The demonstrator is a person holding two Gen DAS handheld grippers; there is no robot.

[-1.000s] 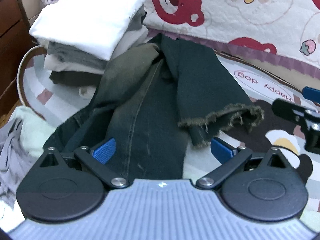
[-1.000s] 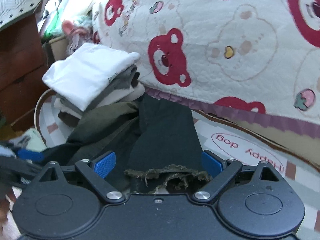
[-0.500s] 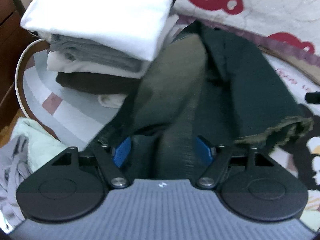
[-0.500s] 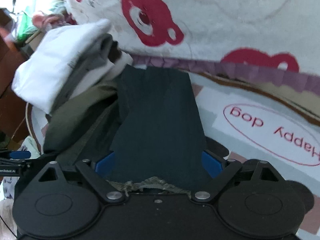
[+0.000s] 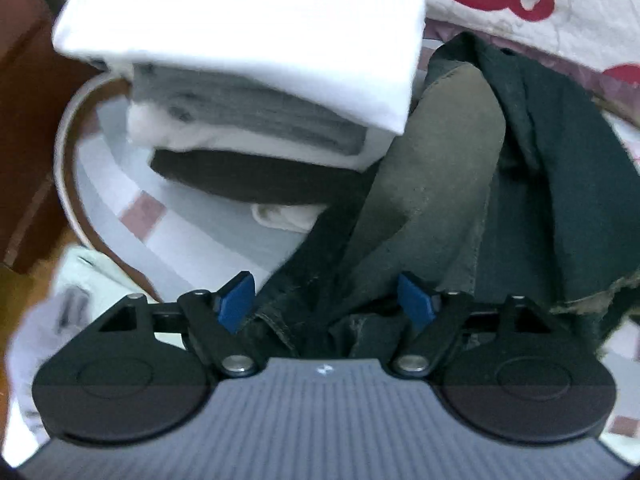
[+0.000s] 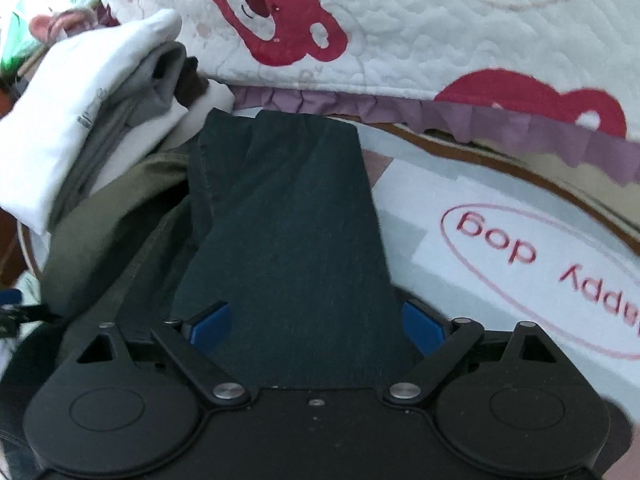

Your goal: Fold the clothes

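Note:
Dark green-black jeans [image 5: 560,184] lie crumpled on the mat, with an olive inside-out part [image 5: 432,184] against the clothes stack. The waist end is bunched between the blue pads [image 5: 236,300] of my left gripper [image 5: 326,300], whose jaws are drawn in on the cloth. In the right wrist view one flat trouser leg [image 6: 288,240] runs from the quilt edge down between the fingers of my right gripper [image 6: 316,320]. That gripper stands wide open, and the leg's hem is hidden under its body.
A stack of folded clothes [image 5: 248,40], white on top, stands at the left on the round "Happy dog" mat [image 6: 520,248]. A bear-print quilt [image 6: 440,20] hangs behind. Loose pale clothes [image 5: 60,300] lie off the mat's left edge, by brown wooden furniture [image 5: 24,80].
My left gripper moved forward and left toward the stack and its jaws narrowed onto the jeans. My right gripper came down and forward, so the frayed hem slid out of sight under it.

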